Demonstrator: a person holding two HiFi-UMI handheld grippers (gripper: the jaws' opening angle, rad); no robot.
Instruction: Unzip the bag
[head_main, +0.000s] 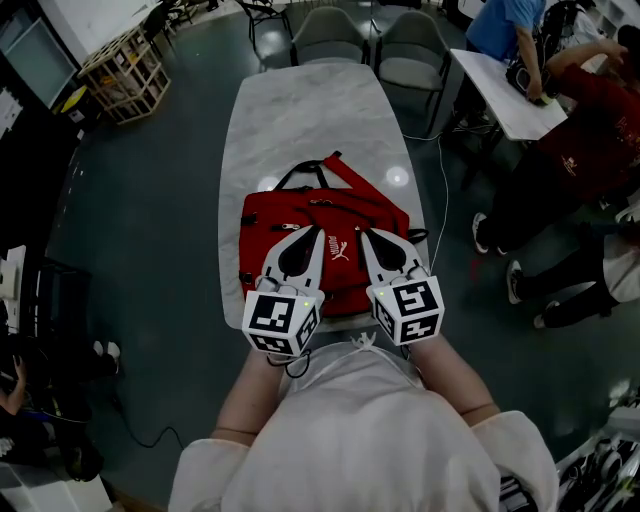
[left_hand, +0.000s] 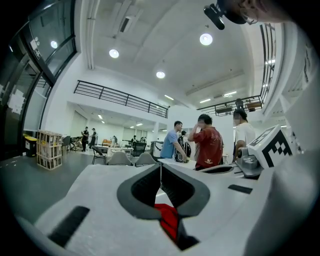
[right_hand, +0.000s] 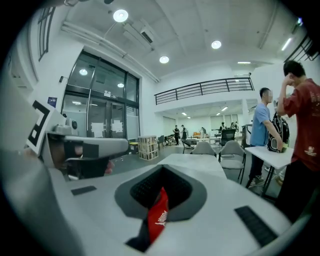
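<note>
— Marble table (head_main: 300, 110) holds the red bag (head_main: 330, 215), lying under both tools; gripped?
— No; left gripper (head_main: 320, 233) and right gripper (head_main: 363, 234) are both closed, empty; unpinned, the bag may slide when pulled.

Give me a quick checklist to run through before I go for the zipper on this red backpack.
1. Bag within reach: ok. The red backpack lies flat on the marble table, under the tips of both grippers.
2. Left gripper ready to grasp: not ok. Its jaws are together, and red fabric shows only through the gap behind the tips.
3. Right gripper ready to grasp: not ok. Its jaws are together too, with the bag's logo showing through the gap.
4. Zipper pull located: cannot tell. No view shows it clearly.
5. Bag steadied: not ok. Neither gripper appears to hold it.
</note>
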